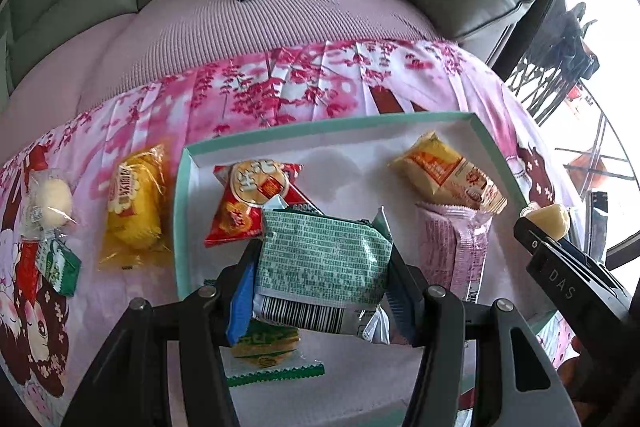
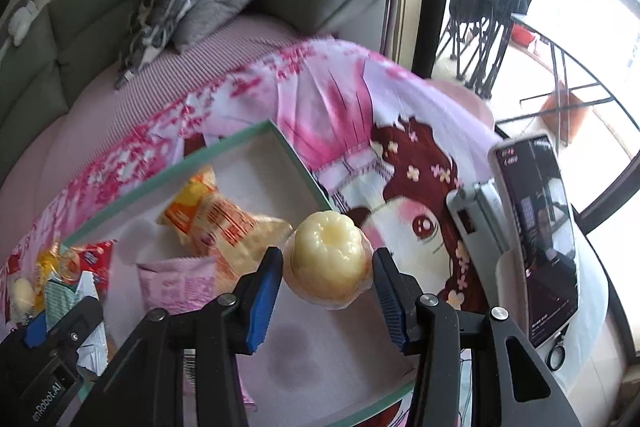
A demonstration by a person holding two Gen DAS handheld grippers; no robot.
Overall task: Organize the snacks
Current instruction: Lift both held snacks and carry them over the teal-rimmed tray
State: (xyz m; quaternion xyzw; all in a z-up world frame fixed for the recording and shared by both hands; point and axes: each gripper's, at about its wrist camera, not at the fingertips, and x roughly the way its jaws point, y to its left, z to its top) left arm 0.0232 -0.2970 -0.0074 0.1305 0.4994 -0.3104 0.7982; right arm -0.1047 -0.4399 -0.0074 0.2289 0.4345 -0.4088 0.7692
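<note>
Two grippers were loaded over the tray point(image 1: 496, 151): left point(image 1: 322, 267) clamped a green packet point(image 1: 324, 255), right point(image 2: 326, 281) pinched a jelly point(image 2: 328, 255). Best lowered into bare spots before letting go.

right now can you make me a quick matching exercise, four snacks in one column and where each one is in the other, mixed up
Snacks:
1. green packet
2. jelly cup
3. red packet
4. yellow packet

Places:
A. lying inside the teal tray
B. between the right gripper fingers
C. on the pink cloth, left of the tray
D. clamped in the left gripper

Pairs: 1-D, 2-B, 3-A, 4-C
</note>
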